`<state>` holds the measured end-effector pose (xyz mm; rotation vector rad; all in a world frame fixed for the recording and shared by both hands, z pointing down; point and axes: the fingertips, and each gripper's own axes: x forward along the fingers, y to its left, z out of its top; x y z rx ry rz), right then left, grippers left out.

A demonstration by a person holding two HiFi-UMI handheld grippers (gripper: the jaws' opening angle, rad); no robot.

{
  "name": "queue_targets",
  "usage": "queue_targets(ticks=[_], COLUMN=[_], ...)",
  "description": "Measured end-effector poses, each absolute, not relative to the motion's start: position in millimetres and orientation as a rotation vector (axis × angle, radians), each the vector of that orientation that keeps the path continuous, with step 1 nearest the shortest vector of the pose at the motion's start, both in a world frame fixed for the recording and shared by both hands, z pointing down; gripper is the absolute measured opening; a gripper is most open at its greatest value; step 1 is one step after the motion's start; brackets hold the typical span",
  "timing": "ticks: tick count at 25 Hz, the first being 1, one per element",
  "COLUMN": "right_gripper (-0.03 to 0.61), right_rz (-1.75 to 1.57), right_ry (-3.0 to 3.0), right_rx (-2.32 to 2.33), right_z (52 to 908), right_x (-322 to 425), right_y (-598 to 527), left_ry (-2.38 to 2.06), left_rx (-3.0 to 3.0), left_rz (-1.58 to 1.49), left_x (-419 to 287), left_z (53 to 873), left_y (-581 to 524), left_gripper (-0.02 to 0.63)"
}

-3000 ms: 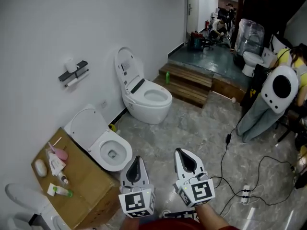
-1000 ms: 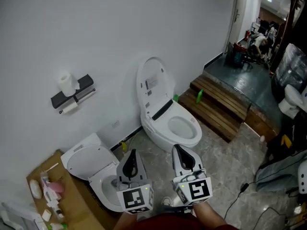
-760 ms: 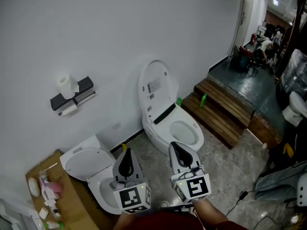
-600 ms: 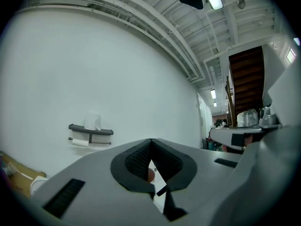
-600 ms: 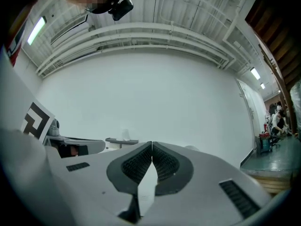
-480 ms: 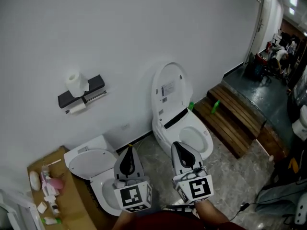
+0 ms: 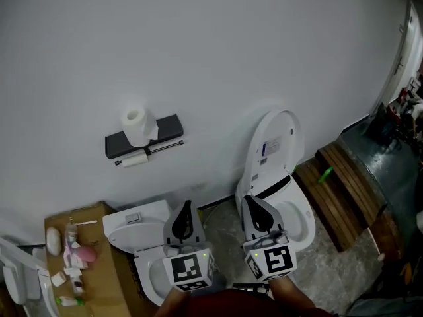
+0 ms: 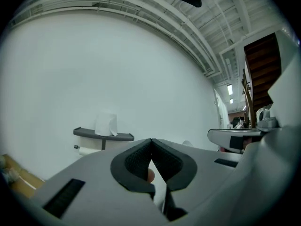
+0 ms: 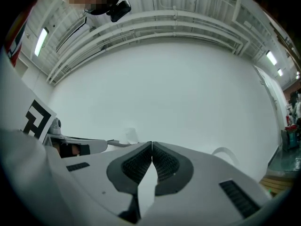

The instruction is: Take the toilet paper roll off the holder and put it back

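The wall [image 7: 198, 45] is looking matt and smooth. The toilet paper roll [image 7: 135, 125] is showing soft white paper on a dark matt holder [image 7: 168, 125]. The toilet [image 7: 287, 127] is gleaming glossy white. The steps [image 7: 347, 183] are showing bare wood, the box [image 7: 109, 276] brown cardboard. The left tool [image 8: 151, 141] is showing smooth pale plastic, its pads [image 8: 136, 161] dark and finely ribbed.

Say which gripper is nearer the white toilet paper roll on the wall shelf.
Left. The left gripper is below, slightly right of the white toilet paper roll; the right gripper lies farther right.
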<state>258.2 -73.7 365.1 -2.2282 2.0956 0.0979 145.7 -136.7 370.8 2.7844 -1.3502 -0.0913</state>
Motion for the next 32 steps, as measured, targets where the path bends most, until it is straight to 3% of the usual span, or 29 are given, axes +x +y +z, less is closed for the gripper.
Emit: queue_targets(ticks=[14,32], right_gripper=[0.018,0.018], right_rz=[0.074,0.007], right_ry=[2.306,2.558], right_rx=[-2.011,-1.667], right_z=[359.3,367.1], right_x=[219.6,276.8], right_y=[-238.8,-393.8], left_ry=[-1.644,-2.043], left_rx=[2.641,2.349], left_rz=[-0.043,-0.064], left_x=[97.2,132.0], left_z=[366.6,365.6], left_y=[-279.8,-386.4], left_gripper=[0.015,0.015])
